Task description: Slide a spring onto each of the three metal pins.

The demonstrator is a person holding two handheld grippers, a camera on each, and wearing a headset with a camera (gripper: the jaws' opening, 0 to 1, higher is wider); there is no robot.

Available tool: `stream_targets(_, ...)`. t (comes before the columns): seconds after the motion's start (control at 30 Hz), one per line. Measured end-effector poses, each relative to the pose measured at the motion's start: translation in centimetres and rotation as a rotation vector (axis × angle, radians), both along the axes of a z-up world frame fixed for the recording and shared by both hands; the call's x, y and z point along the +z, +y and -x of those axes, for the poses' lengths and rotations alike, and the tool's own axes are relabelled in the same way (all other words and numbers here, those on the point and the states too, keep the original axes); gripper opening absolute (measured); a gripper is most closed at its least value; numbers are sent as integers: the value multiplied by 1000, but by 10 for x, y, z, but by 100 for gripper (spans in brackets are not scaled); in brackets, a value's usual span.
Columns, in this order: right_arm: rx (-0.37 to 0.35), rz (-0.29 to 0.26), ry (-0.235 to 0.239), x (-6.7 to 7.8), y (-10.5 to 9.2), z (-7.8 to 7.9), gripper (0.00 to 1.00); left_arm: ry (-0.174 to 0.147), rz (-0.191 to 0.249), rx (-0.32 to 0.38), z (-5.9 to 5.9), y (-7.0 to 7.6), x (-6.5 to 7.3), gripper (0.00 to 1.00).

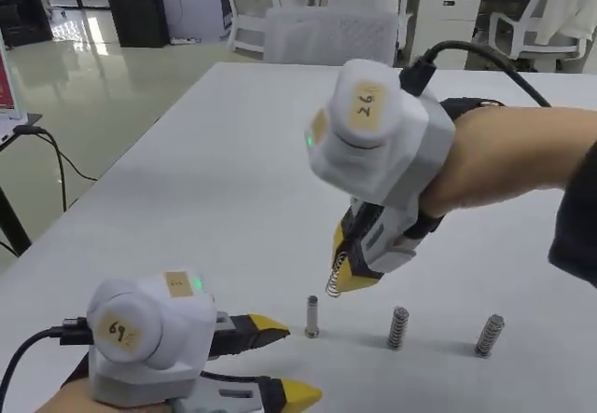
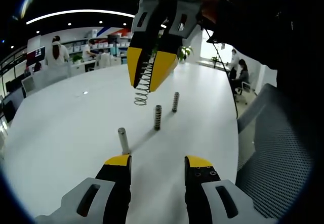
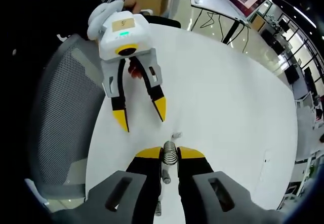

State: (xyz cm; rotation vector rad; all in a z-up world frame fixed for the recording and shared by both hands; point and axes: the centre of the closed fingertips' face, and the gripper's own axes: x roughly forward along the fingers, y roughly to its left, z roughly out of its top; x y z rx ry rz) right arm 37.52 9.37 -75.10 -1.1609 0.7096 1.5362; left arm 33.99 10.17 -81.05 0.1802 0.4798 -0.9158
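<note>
Three short metal pins stand in a row on the white table (image 1: 215, 180). The left pin (image 1: 312, 317) (image 2: 123, 140) is bare. The middle pin (image 1: 398, 327) (image 2: 157, 117) and the right pin (image 1: 490, 336) (image 2: 175, 101) each wear a spring. My right gripper (image 1: 347, 278) (image 3: 169, 154) hangs above and just right of the bare pin, shut on a spring (image 1: 335, 276) (image 2: 142, 86) (image 3: 170, 152) that dangles from its yellow tips. The bare pin's top (image 3: 176, 135) shows just beyond that spring. My left gripper (image 1: 280, 362) (image 2: 158, 162) rests open at the near edge, pointing toward the bare pin, holding nothing.
The table stretches far and left around the pins. Office chairs (image 1: 250, 7) and desks (image 1: 466, 3) stand beyond the far edge. A mesh chair (image 2: 283, 148) is beside the table's near side. People sit in the background (image 2: 56, 52).
</note>
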Motion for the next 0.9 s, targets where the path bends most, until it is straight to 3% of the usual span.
stream_targets(0.23,12,9,2,-3,12,-7,8,1,-1,-5,0,-1,0,35)
stream_targets(0.9,29,93,22,-35,23,-17,8,5,1,-1,1,0,0,35)
